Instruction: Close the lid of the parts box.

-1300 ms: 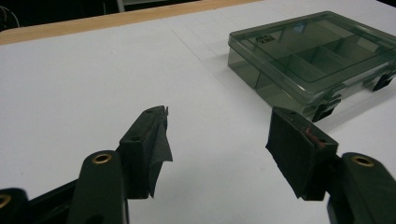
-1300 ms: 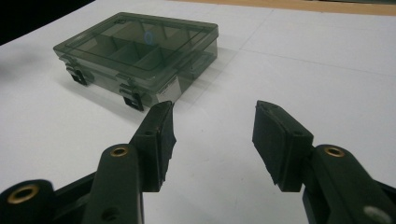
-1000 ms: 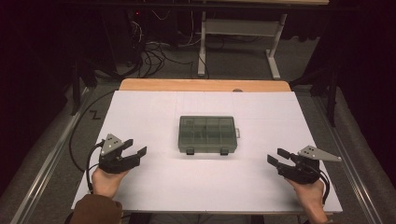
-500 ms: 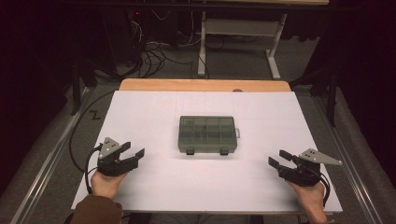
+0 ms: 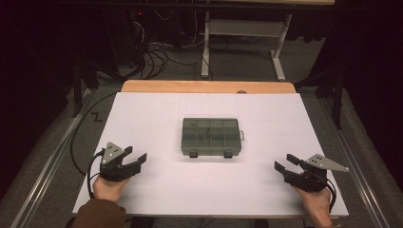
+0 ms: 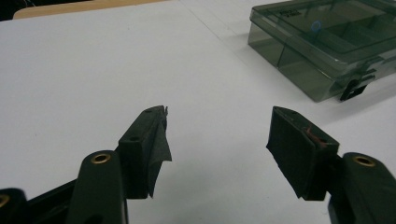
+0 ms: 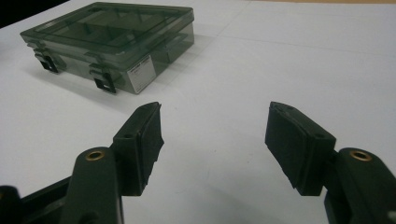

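Observation:
A smoky clear compartment box (image 5: 210, 137) lies shut in the middle of the white table cover, its two latches facing the person. It sits at the upper right in the left gripper view (image 6: 327, 42) and at the upper left in the right gripper view (image 7: 112, 37). My left gripper (image 5: 136, 153) rests near the front left, open, pointing toward the box, with nothing between its pads (image 6: 217, 135). My right gripper (image 5: 283, 162) rests at the front right, apart from the box. Its jaws have just been opening and stand wide with nothing between them (image 7: 215, 130).
The white cover (image 5: 199, 190) spans the table, with a strip of bare wood (image 5: 209, 86) along the far edge. Beyond it are floor cables (image 5: 157, 57) and a metal stand (image 5: 237, 28). A black cable (image 5: 76, 137) trails off the left side.
The right gripper's jaws stand a little wider apart than a second ago. Both hands stay about where they were, and the box has not moved.

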A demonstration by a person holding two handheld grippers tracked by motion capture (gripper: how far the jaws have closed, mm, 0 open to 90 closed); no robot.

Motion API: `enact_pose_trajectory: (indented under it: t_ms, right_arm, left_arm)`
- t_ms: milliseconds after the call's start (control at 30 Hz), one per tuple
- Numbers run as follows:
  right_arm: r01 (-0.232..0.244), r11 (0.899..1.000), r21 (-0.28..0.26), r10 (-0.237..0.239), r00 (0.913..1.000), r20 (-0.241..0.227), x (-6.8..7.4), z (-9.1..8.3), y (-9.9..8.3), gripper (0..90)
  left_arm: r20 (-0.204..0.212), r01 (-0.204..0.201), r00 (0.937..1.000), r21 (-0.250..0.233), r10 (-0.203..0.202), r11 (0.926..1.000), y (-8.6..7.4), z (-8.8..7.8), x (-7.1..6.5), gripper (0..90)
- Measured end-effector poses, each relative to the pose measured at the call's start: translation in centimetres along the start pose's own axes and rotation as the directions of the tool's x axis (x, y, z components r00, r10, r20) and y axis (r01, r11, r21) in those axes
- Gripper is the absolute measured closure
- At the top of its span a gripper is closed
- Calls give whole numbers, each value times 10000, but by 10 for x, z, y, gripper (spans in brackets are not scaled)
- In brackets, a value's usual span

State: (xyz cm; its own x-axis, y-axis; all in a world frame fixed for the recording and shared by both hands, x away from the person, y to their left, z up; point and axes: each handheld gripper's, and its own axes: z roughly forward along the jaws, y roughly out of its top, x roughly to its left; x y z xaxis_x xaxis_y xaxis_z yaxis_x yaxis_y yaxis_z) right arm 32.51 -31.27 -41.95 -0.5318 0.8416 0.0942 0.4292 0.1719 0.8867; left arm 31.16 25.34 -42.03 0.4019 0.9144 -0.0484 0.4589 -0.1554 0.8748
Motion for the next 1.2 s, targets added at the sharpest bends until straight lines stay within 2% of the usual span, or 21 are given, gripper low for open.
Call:
enact_pose_trajectory:
  t_ms: [67,167,233,533,733,933,1200]
  right_arm:
    - [-39,10000,-52,39,10000,15,0,0,-2,365]
    - [-41,10000,-41,41,10000,35,-1,0,-4,363]
    - [-64,10000,-36,64,9999,81,-1,0,-5,361]
    - [-1,10000,-82,3,9998,180,1,-4,-9,355]
    - [-29,10000,-40,29,10000,59,1,-1,-9,353]
    - [-225,9996,-191,225,9997,-10,0,-2,-9,350]
    - [-180,9996,-217,179,9998,-40,1,-1,-9,346]
  left_arm:
    - [75,188,9998,-38,-188,9998,-3,0,0,373]
    - [54,241,9997,46,-241,9997,-5,0,1,374]
    - [54,510,9987,-101,-510,9986,-5,-1,3,374]
    - [179,706,9974,-48,-705,9975,-8,-2,3,372]
    - [222,585,9980,87,-587,9982,-8,0,1,372]
    - [266,615,9977,84,-617,9981,-8,-1,2,370]
    - [299,638,9975,105,-641,9979,-9,-1,2,370]
